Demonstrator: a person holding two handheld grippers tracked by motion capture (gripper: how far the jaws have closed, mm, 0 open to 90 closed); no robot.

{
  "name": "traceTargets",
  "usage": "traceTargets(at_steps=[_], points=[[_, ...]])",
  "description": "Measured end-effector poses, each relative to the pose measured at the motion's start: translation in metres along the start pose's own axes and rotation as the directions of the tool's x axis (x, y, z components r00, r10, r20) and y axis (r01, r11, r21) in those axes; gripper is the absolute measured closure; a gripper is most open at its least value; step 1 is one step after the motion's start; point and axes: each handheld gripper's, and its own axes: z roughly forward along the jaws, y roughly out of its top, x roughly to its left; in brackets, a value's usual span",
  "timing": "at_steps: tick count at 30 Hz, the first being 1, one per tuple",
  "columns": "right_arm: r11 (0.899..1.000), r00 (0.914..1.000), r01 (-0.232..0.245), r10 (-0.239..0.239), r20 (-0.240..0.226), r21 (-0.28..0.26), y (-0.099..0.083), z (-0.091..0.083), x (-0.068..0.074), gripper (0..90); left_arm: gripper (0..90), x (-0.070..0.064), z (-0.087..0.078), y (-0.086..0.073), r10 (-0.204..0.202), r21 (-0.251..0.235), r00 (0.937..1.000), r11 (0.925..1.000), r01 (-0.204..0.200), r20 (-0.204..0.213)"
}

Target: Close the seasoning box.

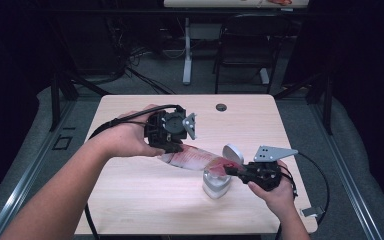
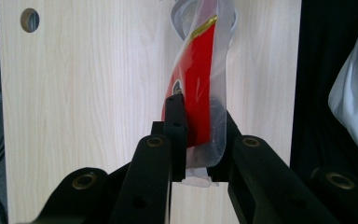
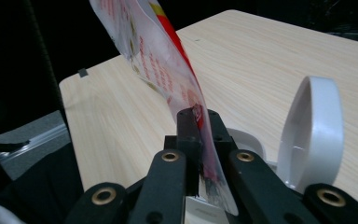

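A red and white plastic pouch hangs stretched between my two grippers over the light wooden table. My left gripper is shut on one end of the pouch; its jaws pinch the clear edge at my left gripper. The right gripper is shut on the other end, just above a small clear jar whose white flip lid stands open. In the right gripper view, the pouch rises from my right gripper, with the lid beside it.
A round cable hole lies near the table's far edge. Beyond the table stand a dark chair and a white desk leg. A cable trails from the right gripper near the table's right edge.
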Motion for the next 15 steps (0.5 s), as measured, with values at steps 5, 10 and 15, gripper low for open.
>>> traceTargets(at_steps=[5, 10, 15], points=[[1.0, 0.9998, -0.01, 0.01, -0.017, -0.01, 0.0001, -0.0007, -0.0008, 88.1, 81.7, -0.0002, -0.0004, -0.0001, 0.001, 0.002, 1.0, 1.0, -0.001, -0.003], [1.0, 0.9997, -0.015, 0.015, -0.019, -0.01, -0.0005, 0.0014, -0.0007, 88.2, 81.6, 0.0, -0.0003, -0.0001, 0.001, 0.008, 1.0, 1.0, -0.001, -0.006], [1.0, 1.0, -0.004, 0.004, -0.007, 0.005, -0.0001, 0.0024, -0.0005, 88.3, 81.3, -0.0006, 0.0, 0.0011, 0.0, 0.011, 1.0, 0.9999, 0.0, -0.007]])
